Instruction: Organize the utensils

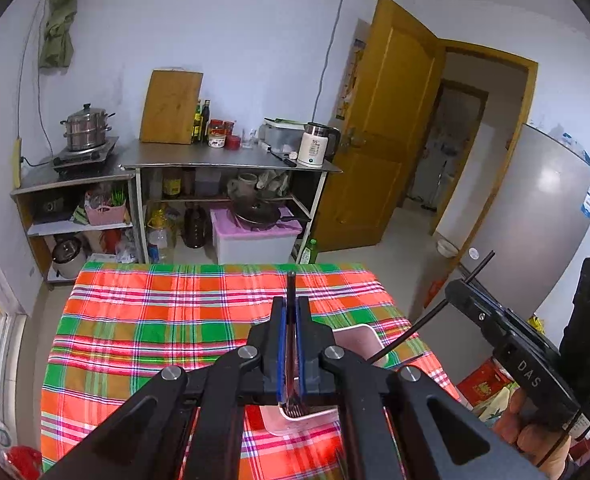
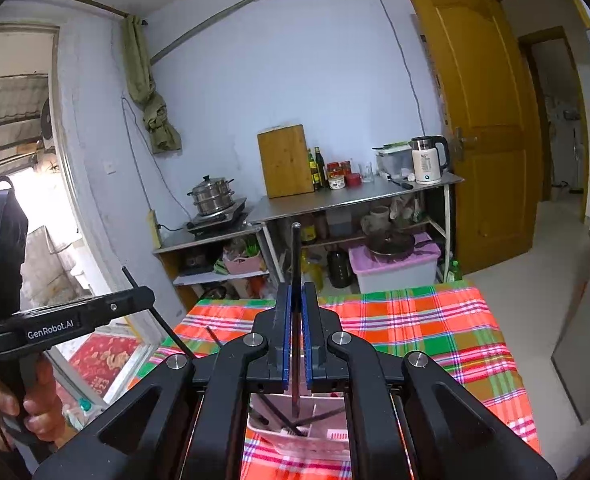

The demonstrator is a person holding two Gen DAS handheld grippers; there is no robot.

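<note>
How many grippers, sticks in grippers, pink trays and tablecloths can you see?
Grippers: 2, left gripper and right gripper
Sticks held: 2, left stick, right stick
Pink tray: 1
Checked tablecloth: 1
Total: 6

Black claw (image 1: 291, 312), blue pads (image 1: 281, 344), silver screws

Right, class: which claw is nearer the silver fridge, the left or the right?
Right. The right claw sits between the left claw and the fridge. The left claw is over the plaid table, farther from the fridge.
</note>
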